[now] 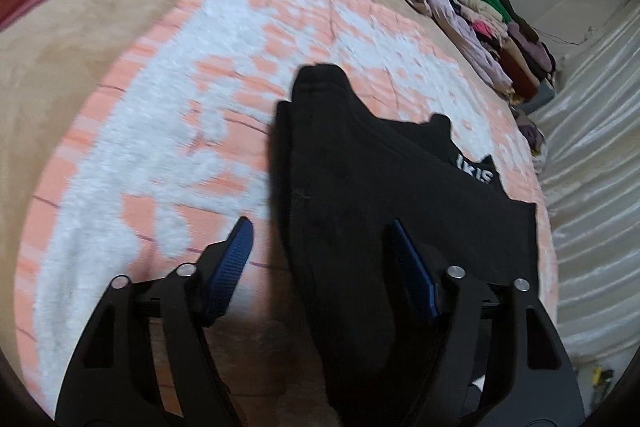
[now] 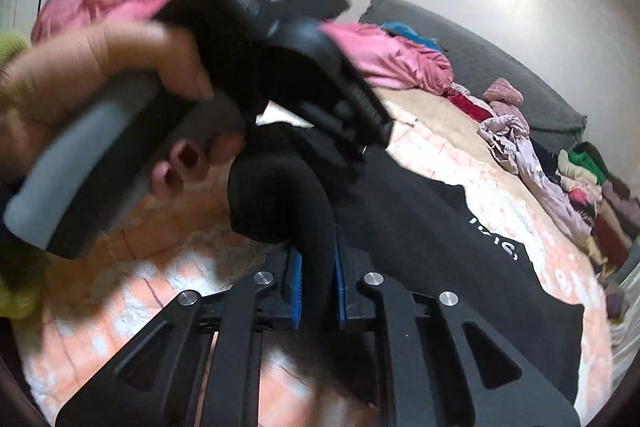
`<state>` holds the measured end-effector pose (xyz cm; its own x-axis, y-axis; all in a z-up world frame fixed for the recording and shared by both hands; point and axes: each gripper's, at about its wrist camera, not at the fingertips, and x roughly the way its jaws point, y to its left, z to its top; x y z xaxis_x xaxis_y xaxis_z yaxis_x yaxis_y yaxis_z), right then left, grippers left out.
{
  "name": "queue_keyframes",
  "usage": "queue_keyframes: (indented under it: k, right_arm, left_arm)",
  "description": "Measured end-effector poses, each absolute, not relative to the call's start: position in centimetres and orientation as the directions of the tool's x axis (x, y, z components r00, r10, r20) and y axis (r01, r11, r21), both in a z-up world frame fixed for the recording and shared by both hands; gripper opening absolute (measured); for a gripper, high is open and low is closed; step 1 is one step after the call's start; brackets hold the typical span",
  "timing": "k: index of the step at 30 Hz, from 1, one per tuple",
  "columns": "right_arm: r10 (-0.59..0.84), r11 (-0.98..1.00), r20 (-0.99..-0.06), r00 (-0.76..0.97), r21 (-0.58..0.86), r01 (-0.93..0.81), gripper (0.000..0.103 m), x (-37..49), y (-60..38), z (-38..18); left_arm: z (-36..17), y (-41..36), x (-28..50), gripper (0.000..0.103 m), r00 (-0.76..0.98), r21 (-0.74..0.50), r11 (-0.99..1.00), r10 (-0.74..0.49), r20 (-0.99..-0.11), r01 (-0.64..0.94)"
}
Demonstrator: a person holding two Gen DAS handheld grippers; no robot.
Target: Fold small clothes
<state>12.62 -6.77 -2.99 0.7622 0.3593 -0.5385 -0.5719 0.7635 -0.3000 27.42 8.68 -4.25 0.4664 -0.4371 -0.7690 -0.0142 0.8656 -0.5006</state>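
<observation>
Black garment [image 2: 304,211] in right hand-held gripper [image 2: 316,279]

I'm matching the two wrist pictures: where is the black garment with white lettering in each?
Left wrist: black garment fills centre to lower right, between the open left hand-held gripper.
Right wrist: centre right, an edge pinched by the right hand-held gripper.
Shared landmark: white lettering.
</observation>
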Motion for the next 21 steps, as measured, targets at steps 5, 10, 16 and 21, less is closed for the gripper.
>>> queue_keyframes:
  k: [5, 10, 16, 21]
  right_arm:
    - [0.404, 0.804, -0.511, 0.759, -0.198, -0.56, 0.011, 12.4, -9.1, -1.4]
    - [0.412, 0.841, -0.455, 0.789, -0.142, -0.521, 0.01, 12.3, -12.0, 0.0]
    - [0.393, 0.902, -0.381, 0.837, -0.017, -0.431, 0.01, 12.2, -17.4, 2.0]
    - [0.337, 0.94, -0.342, 0.877, 0.068, -0.334, 0.008, 11.3, -22.3, 2.5]
  left_arm:
    - [-3.6, 7.1, 27.8, 0.027, 0.428, -0.556, 0.831, -0.497, -0.754, -0.014]
    - [-0.2, 4.2, 27.5, 0.016, 0.474, -0.489, 0.872, -0.439, -0.763, 0.021]
    - [4.3, -0.9, 27.1, 0.016, 0.527, -0.425, 0.9, -0.407, -0.746, 0.094]
    - [6.5, -7.0, 27.1, 0.016, 0.532, -0.367, 0.915, -0.398, -0.748, 0.168]
